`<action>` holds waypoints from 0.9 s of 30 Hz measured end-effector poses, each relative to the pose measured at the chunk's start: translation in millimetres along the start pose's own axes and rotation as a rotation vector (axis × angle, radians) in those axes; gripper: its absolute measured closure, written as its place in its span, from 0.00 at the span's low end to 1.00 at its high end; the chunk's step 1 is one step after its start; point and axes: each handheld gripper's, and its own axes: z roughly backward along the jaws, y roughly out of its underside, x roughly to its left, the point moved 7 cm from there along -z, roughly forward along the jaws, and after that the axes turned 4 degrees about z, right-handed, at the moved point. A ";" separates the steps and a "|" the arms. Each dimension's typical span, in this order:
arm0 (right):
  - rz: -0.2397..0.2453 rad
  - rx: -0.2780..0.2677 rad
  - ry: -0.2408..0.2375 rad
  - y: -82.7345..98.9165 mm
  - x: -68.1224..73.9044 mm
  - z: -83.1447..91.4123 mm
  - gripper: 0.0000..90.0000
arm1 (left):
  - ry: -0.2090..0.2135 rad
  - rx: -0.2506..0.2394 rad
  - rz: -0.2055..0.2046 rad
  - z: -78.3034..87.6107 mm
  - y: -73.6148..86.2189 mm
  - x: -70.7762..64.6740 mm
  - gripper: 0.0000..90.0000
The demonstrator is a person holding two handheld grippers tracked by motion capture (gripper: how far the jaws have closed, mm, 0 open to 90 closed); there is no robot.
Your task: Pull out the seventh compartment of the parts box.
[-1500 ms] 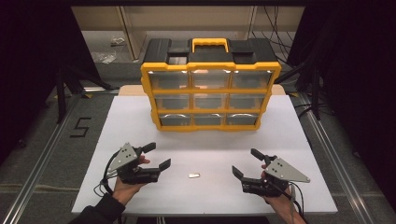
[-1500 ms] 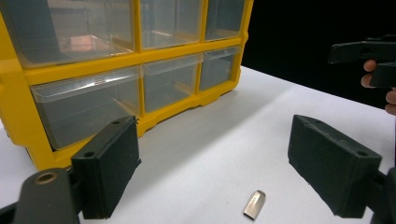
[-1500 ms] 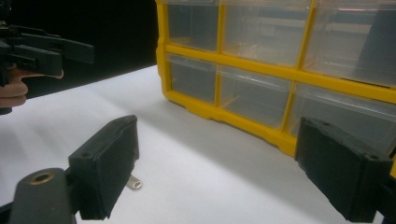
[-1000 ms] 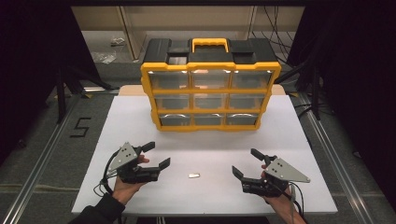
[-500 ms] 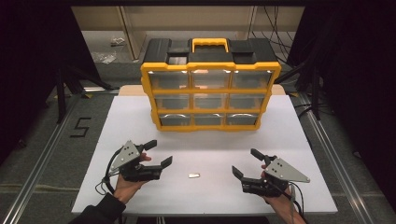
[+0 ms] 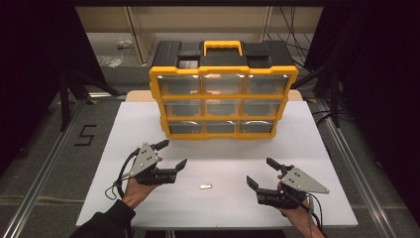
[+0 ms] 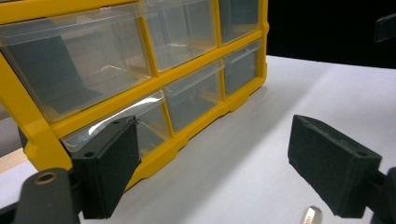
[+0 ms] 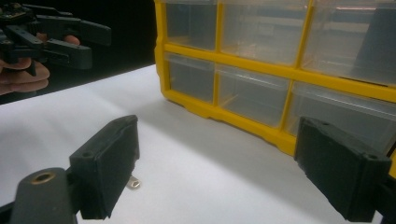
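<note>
Item one: left tongs (image 6: 172, 154), lower left of the high view, held in a hand (image 6: 134, 187) above the white worktop (image 6: 322, 163). We record the jaws as standing wide apart with nothing between them. In the left gripper view they frame the bottom row of the cabinet.

Item two: right tongs (image 6: 262, 173), lower right of the high view, likewise held in a hand and likewise spread apart, clamped on nothing.

Item three: a small silvery metal piece (image 6: 205, 187), lying flat on the worktop at lower centre of the high view, between the two tongs and touching neither. We also see it at the bottom edge of the left gripper view (image 7: 312, 215) and just beside the left-hand jaw in the right gripper view (image 8: 133, 182).

Item four: yellow drawer cabinet (image 6: 223, 96), upper centre, upright on the worktop, nine clear drawers in three rows, all shut, black top with yellow handle.
</note>
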 end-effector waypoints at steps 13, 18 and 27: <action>0.000 0.000 -0.001 0.2 -0.1 -0.1 0.17 | -0.111 0.070 -0.259 -15.6 -9.4 13.9 0.18; 0.001 0.000 -0.002 0.0 -0.1 0.0 0.17 | -0.151 0.076 -0.348 -24.1 -13.5 16.1 0.20; 0.002 -0.001 -0.005 -0.1 0.1 0.0 0.17 | -0.241 0.142 -0.592 -41.6 -8.5 24.4 0.19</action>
